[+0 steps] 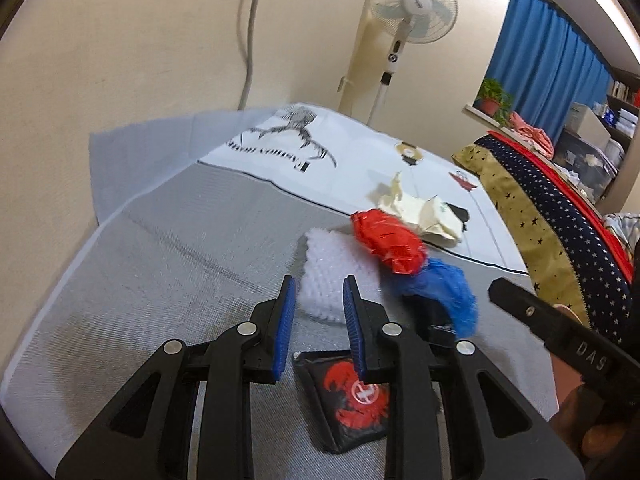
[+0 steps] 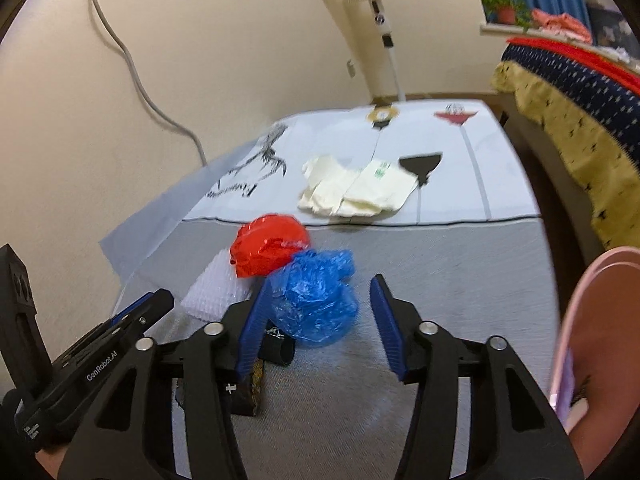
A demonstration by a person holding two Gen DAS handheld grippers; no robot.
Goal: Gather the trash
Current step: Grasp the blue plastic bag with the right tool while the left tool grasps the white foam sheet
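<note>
We are holding both hand-held grippers low over a grey woven mat and finding each one released, gripping nothing. The left gripper is hovering with its blue-padded fingers parted; the white bubble-wrap piece is lying just beyond their tips, and a black pouch with a red emblem is lying flat on the mat beneath the near end of the fingers. The right gripper is standing with its fingers spread wide on either side of the crumpled blue plastic bag; we cannot tell whether its left pad is touching the bag. The crumpled red plastic wrapper is resting just beyond the blue bag, touching it, with the bubble-wrap piece to its near left. The crumpled cream paper bag with green print is lying farther away, on a white printed cloth that is covering the far part of the surface. A small black tube is lying beside the near left of the blue bag. A white pedestal fan is standing against the far wall, and a star-patterned fabric in gold and navy is hanging along the right side.
</note>
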